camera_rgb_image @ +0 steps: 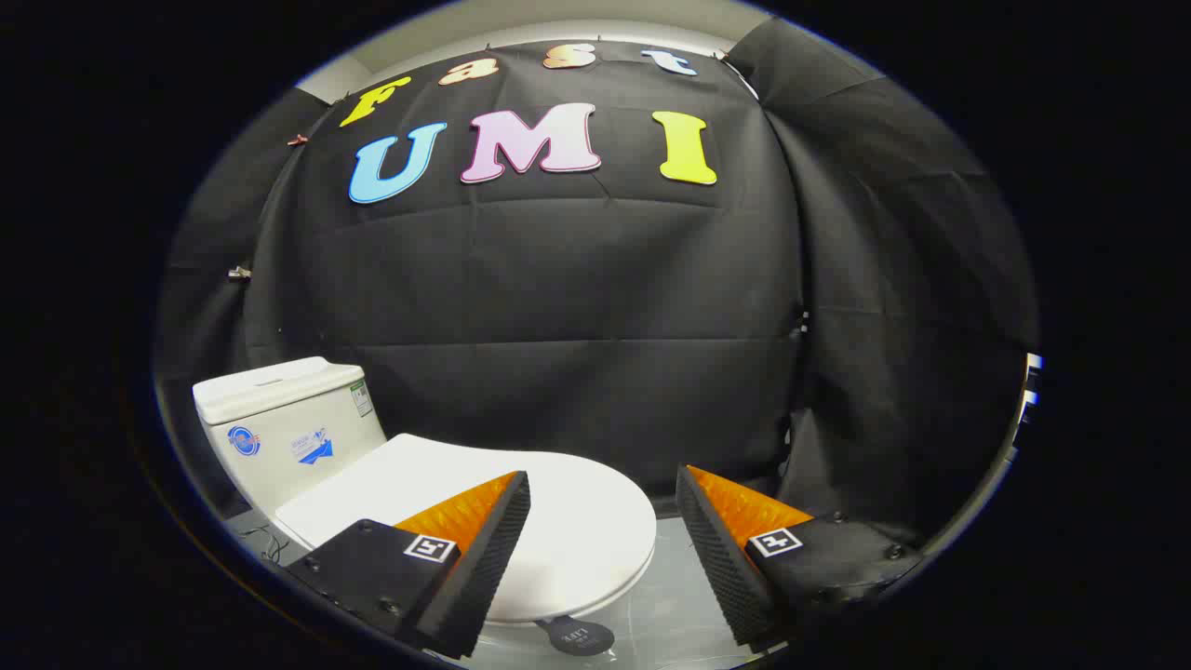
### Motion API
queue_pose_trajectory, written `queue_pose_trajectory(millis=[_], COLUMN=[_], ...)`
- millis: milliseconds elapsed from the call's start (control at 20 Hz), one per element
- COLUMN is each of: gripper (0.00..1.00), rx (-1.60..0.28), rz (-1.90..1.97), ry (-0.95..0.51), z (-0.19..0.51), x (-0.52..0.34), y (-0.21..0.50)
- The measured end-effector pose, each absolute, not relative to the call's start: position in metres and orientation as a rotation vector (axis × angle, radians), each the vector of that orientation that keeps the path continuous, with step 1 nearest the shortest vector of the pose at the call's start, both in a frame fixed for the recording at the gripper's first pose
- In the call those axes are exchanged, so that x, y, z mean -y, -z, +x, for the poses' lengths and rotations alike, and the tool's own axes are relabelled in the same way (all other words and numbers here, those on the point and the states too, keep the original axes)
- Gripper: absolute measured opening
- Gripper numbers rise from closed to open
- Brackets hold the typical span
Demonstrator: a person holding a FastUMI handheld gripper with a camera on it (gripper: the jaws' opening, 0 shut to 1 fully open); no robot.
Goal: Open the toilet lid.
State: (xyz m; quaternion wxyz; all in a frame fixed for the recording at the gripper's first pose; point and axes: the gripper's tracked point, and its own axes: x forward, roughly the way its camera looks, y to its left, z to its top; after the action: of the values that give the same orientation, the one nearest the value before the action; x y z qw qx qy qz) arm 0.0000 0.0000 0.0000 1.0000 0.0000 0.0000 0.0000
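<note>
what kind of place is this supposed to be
Most likely a staged bathroom in a recording booth: a white toilet with its lid closed and tank behind, black cloth wall around it. The open gripper hovers above the lid.

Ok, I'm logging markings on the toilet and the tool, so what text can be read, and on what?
On the tank, round sticker: too small to read.
The second sticker beside it: too small.
The corner label: too small.
The dark tab at the closed lid front edge: blurred, unreadable.
The square markers on the open tool, fingers spread above the lid: patterns, no words.
</note>
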Motion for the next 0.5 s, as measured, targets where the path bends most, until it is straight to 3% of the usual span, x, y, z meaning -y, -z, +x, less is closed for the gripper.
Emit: queue_pose_trajectory(millis=[500], gripper=[0.98], rx=[-0.005], rz=[0.002], ry=[-0.007], z=[-0.0001], x=[-0.0009], y=[0.002])
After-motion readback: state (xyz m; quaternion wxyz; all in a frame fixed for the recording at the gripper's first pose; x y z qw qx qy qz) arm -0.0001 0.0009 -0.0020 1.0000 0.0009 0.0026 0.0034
